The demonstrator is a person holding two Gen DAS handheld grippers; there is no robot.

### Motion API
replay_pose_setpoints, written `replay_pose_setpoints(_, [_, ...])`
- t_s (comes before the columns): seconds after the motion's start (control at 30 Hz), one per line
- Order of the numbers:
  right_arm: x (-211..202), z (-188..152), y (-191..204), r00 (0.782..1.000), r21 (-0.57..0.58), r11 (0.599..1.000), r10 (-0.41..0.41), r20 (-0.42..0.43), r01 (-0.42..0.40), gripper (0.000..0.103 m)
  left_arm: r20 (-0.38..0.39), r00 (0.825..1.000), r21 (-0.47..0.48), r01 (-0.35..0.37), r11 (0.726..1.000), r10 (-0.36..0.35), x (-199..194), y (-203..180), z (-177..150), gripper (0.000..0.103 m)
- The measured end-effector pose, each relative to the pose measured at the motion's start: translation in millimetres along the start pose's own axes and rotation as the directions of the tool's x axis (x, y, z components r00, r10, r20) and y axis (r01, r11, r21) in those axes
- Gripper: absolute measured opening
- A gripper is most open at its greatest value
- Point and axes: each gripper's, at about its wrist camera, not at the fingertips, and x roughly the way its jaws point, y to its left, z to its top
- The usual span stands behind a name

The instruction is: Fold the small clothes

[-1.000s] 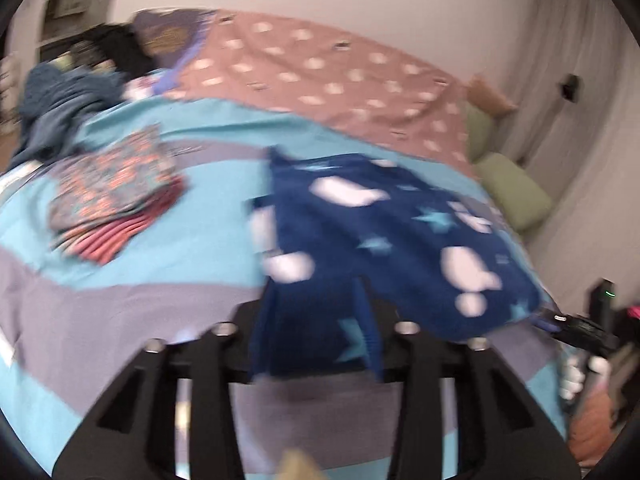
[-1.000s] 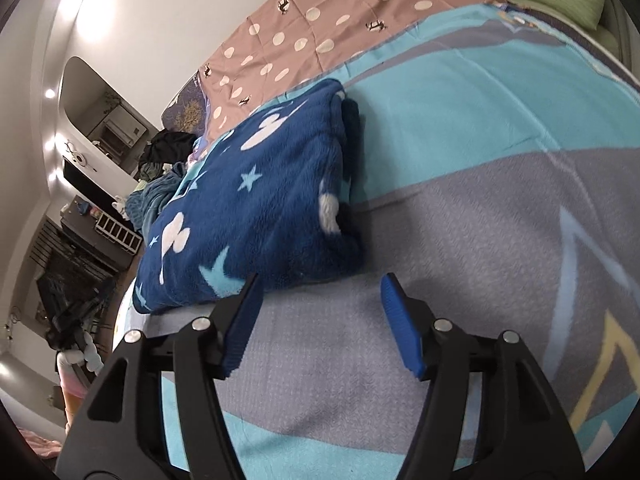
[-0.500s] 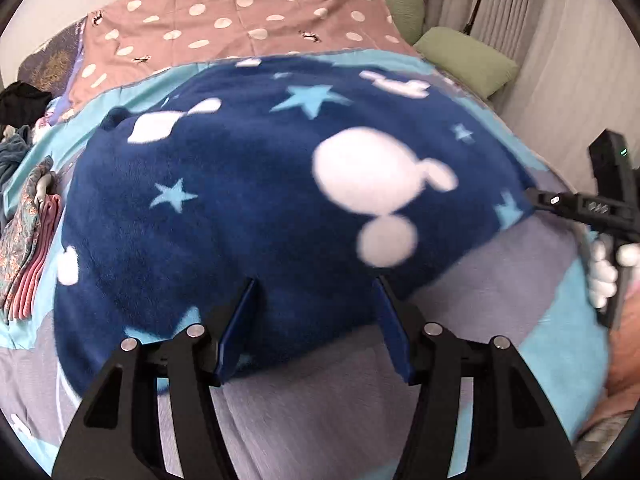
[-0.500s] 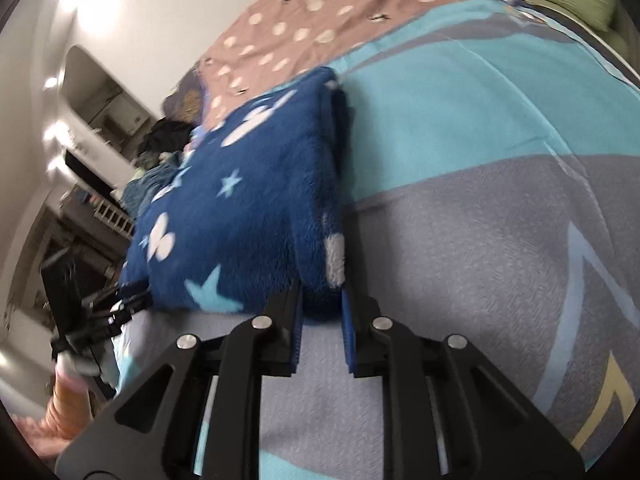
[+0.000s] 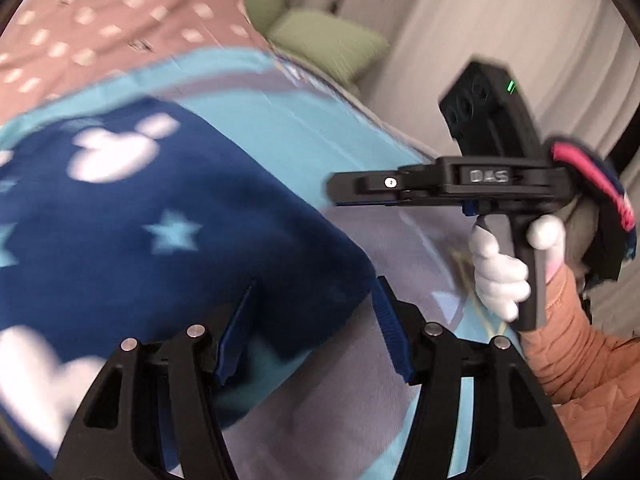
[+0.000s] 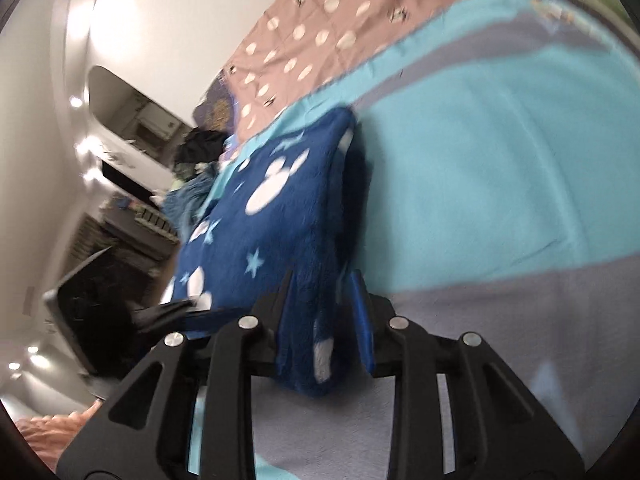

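Spread over the bed (image 6: 500, 168), a teal-grey cover is carrying the navy fleece garment (image 5: 168, 216); left gripper (image 5: 316, 320) fingers are standing apart around its corner, right gripper (image 6: 324, 308) fingers are loosely straddling its edge.

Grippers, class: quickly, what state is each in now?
Left gripper: open, jaws around the blue fleece garment.
Right gripper: open, fleece edge between its jaws.
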Motion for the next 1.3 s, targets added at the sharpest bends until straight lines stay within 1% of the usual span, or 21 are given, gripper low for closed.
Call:
replay_pose_setpoints(0.03, [4.2,-5.0,-4.1,1.0,0.0,1.0,-0.011,-0.005,0.011,0.03,-0.039,0.999,-0.007,0.019,1.0,-0.02,17.2,-1.8,-4.0,0.059])
replay_pose_setpoints(0.1, [11.7,-11.5,-16.1,0.999,0.026,0.999,-0.034,-0.019,0.034,0.03,-0.046,0.999,0.01,0.012,1.0,-0.012,27.9,-5.4,-8.0,0.063])
replay_pose_setpoints(0.2, [9.9,-7.2,-25.8,1.0,0.061,0.998,0.014,-0.019,-0.013,0.03,-0.06,0.998,0.06,0.025,0.998,-0.021,27.2,-16.4,-10.9,0.064])
replay_pose_setpoints(0.3, [3.6,-4.6,-28.4,1.0,0.058,0.998,-0.005,0.019,0.004,0.031,-0.043,0.998,0.033,0.039,0.999,-0.038,19.9,-16.8,-10.3,0.064])
replay_pose_setpoints(0.4, [5.5,-4.3,-32.2,1.0,0.073,0.997,-0.007,0.014,0.006,0.031,-0.019,0.999,0.037,0.027,0.999,-0.026,14.5,-25.0,-9.4,0.066])
replay_pose_setpoints(0.5, [8.7,2.2,-28.4,0.999,0.053,0.998,-0.039,0.003,0.039,0.032,-0.022,1.0,0.13,-0.006,0.992,0.009,17.3,-37.3,0.6,0.071])
replay_pose_setpoints(0.57, [10.4,12.8,-24.7,0.996,0.034,0.995,-0.091,0.002,0.091,0.031,-0.04,0.999,0.198,-0.024,0.98,0.032,25.7,-47.8,6.8,0.073])
replay_pose_setpoints(0.6, [12.9,23.9,-22.9,0.993,0.02,0.993,-0.115,0.002,0.115,0.031,-0.049,0.998,0.219,-0.02,0.976,0.032,28.1,-50.3,7.7,0.073])
replay_pose_setpoints(0.67, [19.6,40.8,-20.8,0.995,0.002,0.995,-0.102,-0.014,0.102,0.032,-0.068,0.998,0.207,0.018,0.978,-0.004,37.4,-42.1,14.5,0.073])
replay_pose_setpoints(0.7, [27.1,54.4,-20.7,0.998,0.0,0.998,-0.062,-0.033,0.062,0.038,-0.065,0.997,0.179,0.044,0.983,-0.032,38.3,-36.4,15.1,0.073])
replay_pose_setpoints(0.73, [33.1,64.1,-21.3,0.998,0.004,1.0,-0.027,-0.05,0.028,0.05,-0.06,0.996,0.152,0.07,0.986,-0.062,38.2,-31.3,14.2,0.073])
replay_pose_setpoints(0.77, [43.5,76.7,-20.6,0.998,0.005,1.0,0.012,-0.069,-0.011,0.054,-0.051,0.995,0.132,0.096,0.987,-0.09,37.2,-26.4,12.2,0.073])
replay_pose_setpoints(0.83, [60.3,92.2,-15.2,0.996,-0.033,0.999,0.01,-0.089,-0.013,0.055,-0.043,0.994,0.123,0.109,0.986,-0.105,37.3,-25.0,10.7,0.073])
replay_pose_setpoints(0.87, [68.2,97.4,-11.6,0.995,-0.055,0.998,-0.002,-0.101,-0.004,0.056,-0.048,0.994,0.131,0.103,0.986,-0.098,37.6,-26.7,9.2,0.073])
replay_pose_setpoints(0.93, [95.2,110.1,-7.4,0.986,-0.099,0.995,-0.006,-0.168,-0.011,0.066,-0.065,0.996,0.173,0.077,0.982,-0.067,40.6,-33.3,7.4,0.073])
replay_pose_setpoints(1.0, [114.1,119.1,-11.7,0.981,-0.083,0.997,-0.007,-0.192,-0.009,0.066,-0.081,0.996,0.211,0.061,0.976,-0.044,43.7,-38.8,5.9,0.073])
replay_pose_setpoints(1.1, [131.1,136.6,-20.8,0.988,-0.021,0.999,-0.031,-0.149,0.028,0.022,-0.087,0.995,0.229,0.068,0.971,-0.049,46.6,-39.7,7.9,0.073])
replay_pose_setpoints(1.13, [131.5,139.8,-20.6,0.992,-0.013,0.999,-0.048,-0.116,0.047,0.016,-0.087,0.995,0.23,0.073,0.97,-0.054,46.7,-38.8,8.2,0.073])
replay_pose_setpoints(1.17, [134.2,144.4,-19.1,0.995,-0.031,0.997,-0.07,-0.075,0.068,0.013,-0.086,0.995,0.231,0.078,0.97,-0.059,48.2,-36.8,9.0,0.073])
replay_pose_setpoints(1.23, [143.2,144.7,-20.2,0.994,-0.057,0.996,-0.077,-0.074,0.072,0.012,-0.082,0.995,0.236,0.077,0.969,-0.059,49.0,-34.6,9.2,0.073])
replay_pose_setpoints(1.3, [144.8,143.1,-28.5,0.996,-0.048,0.998,-0.032,-0.079,0.028,0.012,-0.081,0.995,0.237,0.077,0.969,-0.059,49.1,-34.0,9.2,0.073])
